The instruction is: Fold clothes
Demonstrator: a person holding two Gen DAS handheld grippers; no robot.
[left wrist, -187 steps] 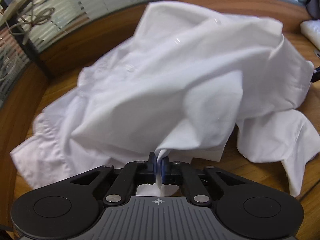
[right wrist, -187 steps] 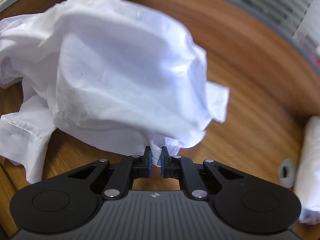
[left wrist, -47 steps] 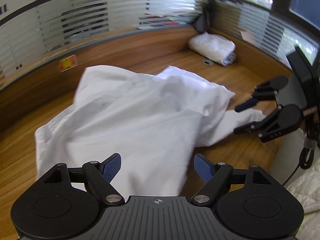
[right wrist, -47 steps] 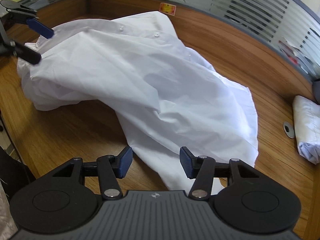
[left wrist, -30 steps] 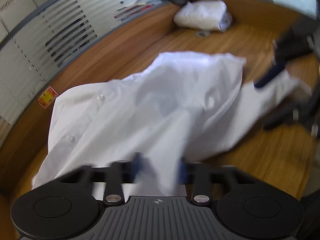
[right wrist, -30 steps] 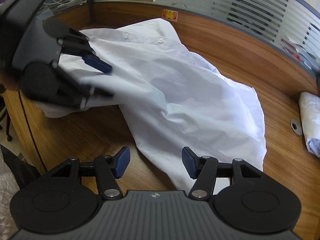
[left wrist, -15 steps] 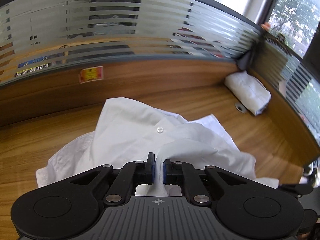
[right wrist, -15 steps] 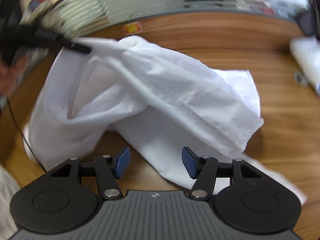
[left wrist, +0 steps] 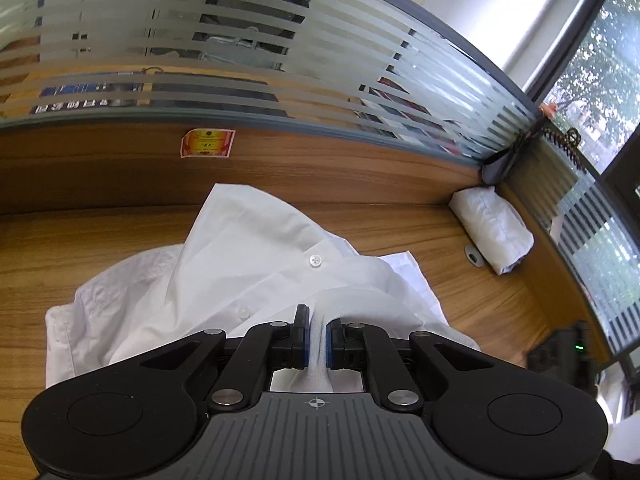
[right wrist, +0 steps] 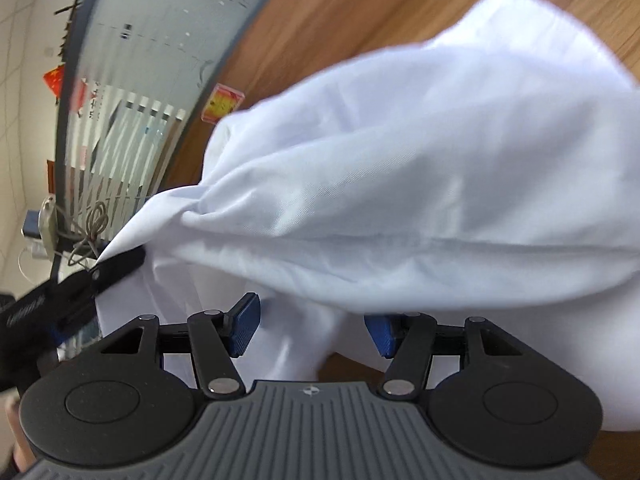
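White shirt [left wrist: 256, 264], folded bundle [left wrist: 491, 229] left-view only

Our left gripper [left wrist: 318, 344], spread wide moments ago, now pinches the white shirt [left wrist: 248, 276] and lifts it; our right gripper [right wrist: 312, 330] rolls under the fabric.

Shirt [left wrist: 256, 264] thin white cloth; desk [left wrist: 80, 248] wood-grain, probably laminate.

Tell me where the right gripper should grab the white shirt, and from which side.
Probably the fold of the white shirt hanging between the right gripper's open pads, approached straight ahead. The left gripper already pinches another edge.
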